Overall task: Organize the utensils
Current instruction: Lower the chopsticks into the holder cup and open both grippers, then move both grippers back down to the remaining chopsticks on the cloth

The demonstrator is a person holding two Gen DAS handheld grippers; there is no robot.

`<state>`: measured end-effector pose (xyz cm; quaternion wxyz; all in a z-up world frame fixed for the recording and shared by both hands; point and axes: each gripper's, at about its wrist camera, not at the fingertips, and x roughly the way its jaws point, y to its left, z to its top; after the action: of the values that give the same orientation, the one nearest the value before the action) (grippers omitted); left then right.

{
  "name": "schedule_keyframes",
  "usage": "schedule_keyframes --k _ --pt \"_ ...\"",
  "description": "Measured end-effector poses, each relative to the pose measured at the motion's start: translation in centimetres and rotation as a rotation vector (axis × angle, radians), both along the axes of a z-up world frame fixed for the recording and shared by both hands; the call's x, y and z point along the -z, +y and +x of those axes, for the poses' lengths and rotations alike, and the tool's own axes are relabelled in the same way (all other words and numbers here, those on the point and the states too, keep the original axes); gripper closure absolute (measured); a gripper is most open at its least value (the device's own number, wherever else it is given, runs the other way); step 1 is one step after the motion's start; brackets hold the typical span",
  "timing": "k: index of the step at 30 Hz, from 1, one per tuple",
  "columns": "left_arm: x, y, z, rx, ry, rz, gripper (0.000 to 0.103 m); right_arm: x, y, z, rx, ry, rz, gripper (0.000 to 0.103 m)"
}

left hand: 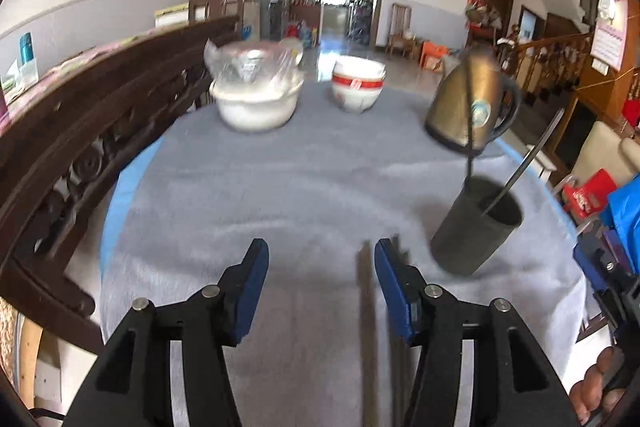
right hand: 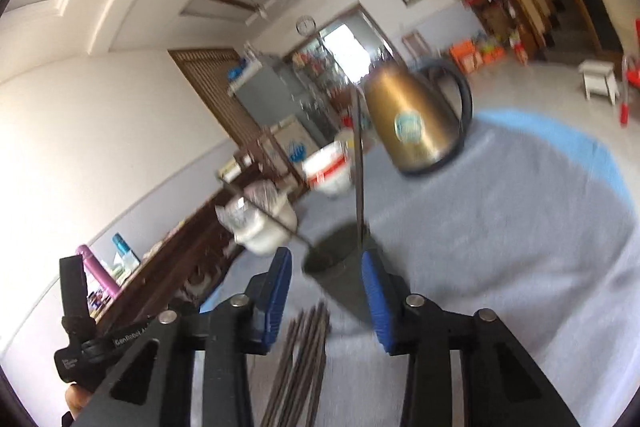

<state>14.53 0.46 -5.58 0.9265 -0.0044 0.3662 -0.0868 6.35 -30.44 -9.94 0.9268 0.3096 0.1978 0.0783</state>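
A dark cylindrical holder cup (left hand: 476, 227) stands on the grey tablecloth (left hand: 280, 195) with two dark chopsticks (left hand: 469, 131) leaning out of it. My left gripper (left hand: 320, 267) is open and empty above the cloth, left of the cup. A dark chopstick (left hand: 365, 327) lies on the cloth between its fingers. In the right wrist view the cup (right hand: 340, 267) sits just beyond my open right gripper (right hand: 326, 283), and a bundle of several dark chopsticks (right hand: 300, 363) lies on the cloth under it. The right gripper also shows at the left view's right edge (left hand: 600, 267).
A gold electric kettle (left hand: 472, 99) stands behind the cup. A red-and-white bowl (left hand: 357, 83) and a white bowl stack wrapped in plastic (left hand: 256, 91) sit at the far side. A dark carved wooden bench back (left hand: 80, 131) runs along the table's left.
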Motion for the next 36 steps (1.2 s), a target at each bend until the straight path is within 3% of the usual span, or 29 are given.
schedule_keyframes --k 5,11,25,36 --pt "2.9 -0.1 -0.7 0.012 0.043 0.041 0.047 4.2 1.6 1.6 -0.074 0.086 0.035 0.064" --pt "5.6 0.0 -0.8 0.030 0.098 0.014 0.047 7.2 3.2 2.8 -0.138 0.152 0.043 0.064" --pt "8.0 -0.9 0.4 0.068 0.161 -0.014 0.047 7.3 3.3 3.4 -0.146 0.148 0.047 0.064" --pt "9.2 -1.9 4.0 0.107 0.225 0.013 0.047 7.7 3.0 3.6 -0.143 0.166 0.065 0.064"
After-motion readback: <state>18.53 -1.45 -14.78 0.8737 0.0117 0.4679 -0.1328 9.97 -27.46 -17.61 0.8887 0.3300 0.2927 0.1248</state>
